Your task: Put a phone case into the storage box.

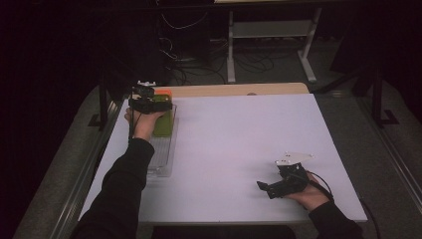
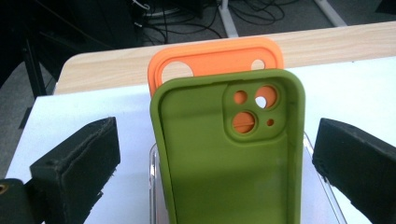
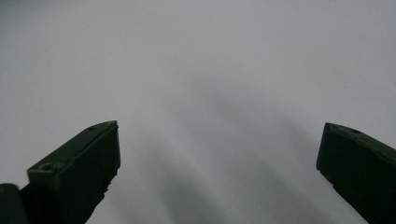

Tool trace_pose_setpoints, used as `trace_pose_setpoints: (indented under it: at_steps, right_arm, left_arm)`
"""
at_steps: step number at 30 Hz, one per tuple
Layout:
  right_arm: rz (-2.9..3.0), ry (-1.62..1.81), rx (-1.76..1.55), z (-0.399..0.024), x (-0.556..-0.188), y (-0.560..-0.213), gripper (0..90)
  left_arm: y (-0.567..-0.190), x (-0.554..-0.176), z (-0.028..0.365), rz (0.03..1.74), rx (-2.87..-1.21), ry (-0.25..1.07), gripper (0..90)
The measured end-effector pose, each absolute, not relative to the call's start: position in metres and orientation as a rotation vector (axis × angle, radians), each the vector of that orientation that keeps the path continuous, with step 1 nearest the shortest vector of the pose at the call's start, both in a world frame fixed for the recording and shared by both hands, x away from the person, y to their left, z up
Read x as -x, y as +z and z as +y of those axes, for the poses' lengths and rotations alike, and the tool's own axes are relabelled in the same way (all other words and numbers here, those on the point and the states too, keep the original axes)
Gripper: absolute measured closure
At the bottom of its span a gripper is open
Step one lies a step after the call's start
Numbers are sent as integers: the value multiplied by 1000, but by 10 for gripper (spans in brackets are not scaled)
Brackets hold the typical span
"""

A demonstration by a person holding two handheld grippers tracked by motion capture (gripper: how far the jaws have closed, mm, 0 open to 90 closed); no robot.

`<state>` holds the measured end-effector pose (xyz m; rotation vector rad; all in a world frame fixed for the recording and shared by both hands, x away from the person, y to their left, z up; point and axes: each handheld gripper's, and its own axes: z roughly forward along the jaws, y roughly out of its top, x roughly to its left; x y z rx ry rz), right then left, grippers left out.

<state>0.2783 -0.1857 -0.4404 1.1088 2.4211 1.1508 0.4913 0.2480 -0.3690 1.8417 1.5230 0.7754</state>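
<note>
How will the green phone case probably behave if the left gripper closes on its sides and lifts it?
The green phone case looks like thin, soft rubbery material, so it would probably flex under a squeeze. Its matte surface should grip, not slip. It stands upright in the clear tray, leaning near the orange case, so a push may tip it. The left gripper stands open around it.

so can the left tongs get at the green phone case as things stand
Probably yes. The left tongs stand open with the green phone case upright between the jaws, neither pad touching it. Nothing blocks either side; the orange case sits behind it, out of the way.
</note>
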Motion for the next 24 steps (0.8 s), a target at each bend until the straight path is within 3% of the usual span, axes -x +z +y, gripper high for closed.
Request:
trace_pose_setpoints:
  at_steps: [11,24]
  right_arm:
    - [2422,1155,-1114,-186,-278,-440,0]
    - [2430,1157,-1094,-186,-277,-439,0]
  left_arm:
    - [-352,-471,251,1371,-1930,669,0]
    - [-340,-426,244,1043,-2020,479,1]
